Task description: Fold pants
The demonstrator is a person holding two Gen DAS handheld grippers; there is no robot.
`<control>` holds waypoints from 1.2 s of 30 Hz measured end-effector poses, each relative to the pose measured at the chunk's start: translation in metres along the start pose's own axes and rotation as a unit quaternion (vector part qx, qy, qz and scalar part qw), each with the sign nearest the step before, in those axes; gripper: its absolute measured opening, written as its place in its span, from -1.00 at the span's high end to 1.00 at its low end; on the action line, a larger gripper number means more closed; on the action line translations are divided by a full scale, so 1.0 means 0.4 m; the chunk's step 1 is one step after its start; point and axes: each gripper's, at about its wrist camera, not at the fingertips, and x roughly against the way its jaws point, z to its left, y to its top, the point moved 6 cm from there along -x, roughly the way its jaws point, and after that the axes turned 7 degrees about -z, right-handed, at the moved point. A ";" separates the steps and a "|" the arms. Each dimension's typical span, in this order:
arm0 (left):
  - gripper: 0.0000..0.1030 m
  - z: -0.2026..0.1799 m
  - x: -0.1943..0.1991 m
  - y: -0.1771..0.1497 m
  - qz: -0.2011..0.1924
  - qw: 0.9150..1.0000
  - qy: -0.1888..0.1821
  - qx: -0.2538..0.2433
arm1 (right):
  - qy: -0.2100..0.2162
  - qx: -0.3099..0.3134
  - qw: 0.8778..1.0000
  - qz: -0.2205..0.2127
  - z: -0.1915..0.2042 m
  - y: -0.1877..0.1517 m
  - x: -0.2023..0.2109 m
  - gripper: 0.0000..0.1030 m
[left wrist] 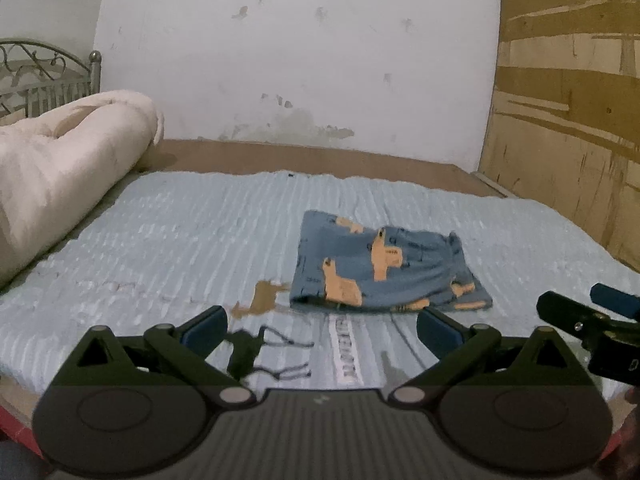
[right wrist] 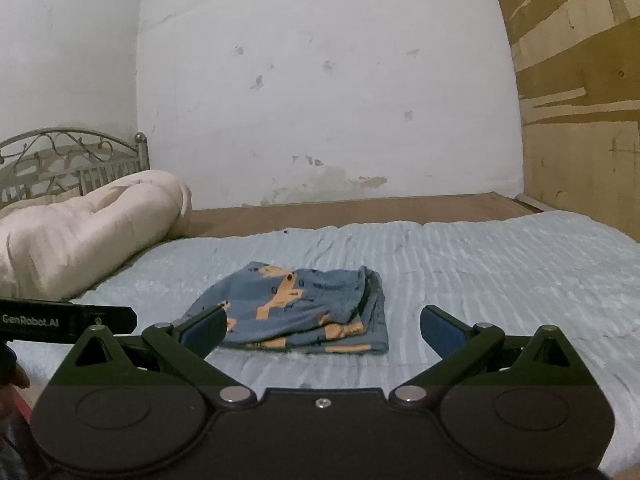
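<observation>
Left wrist: rolled duvet (left wrist: 68, 168) lies well left of folded pants (left wrist: 380, 268).

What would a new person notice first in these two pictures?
The blue pants with orange shapes lie folded into a compact stack in the middle of the light blue bedcover. Both the left hand-held gripper and the right hand-held gripper are open and touch nothing. A cream rolled quilt lies at the left.
</observation>
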 end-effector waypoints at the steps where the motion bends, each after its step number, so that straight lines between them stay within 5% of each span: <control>1: -0.99 0.002 0.003 -0.009 0.002 1.000 0.001 -0.001 | -0.001 0.003 1.000 0.000 0.004 -0.005 0.007 -0.99; 25: -0.99 0.005 0.013 -0.039 0.010 1.000 0.005 -0.010 | -0.006 0.000 1.000 0.018 0.003 -0.048 0.016 -0.99; 36: -0.99 0.007 0.005 -0.048 0.019 0.999 0.037 -0.018 | -0.006 0.000 1.000 0.021 0.003 -0.050 0.015 -0.99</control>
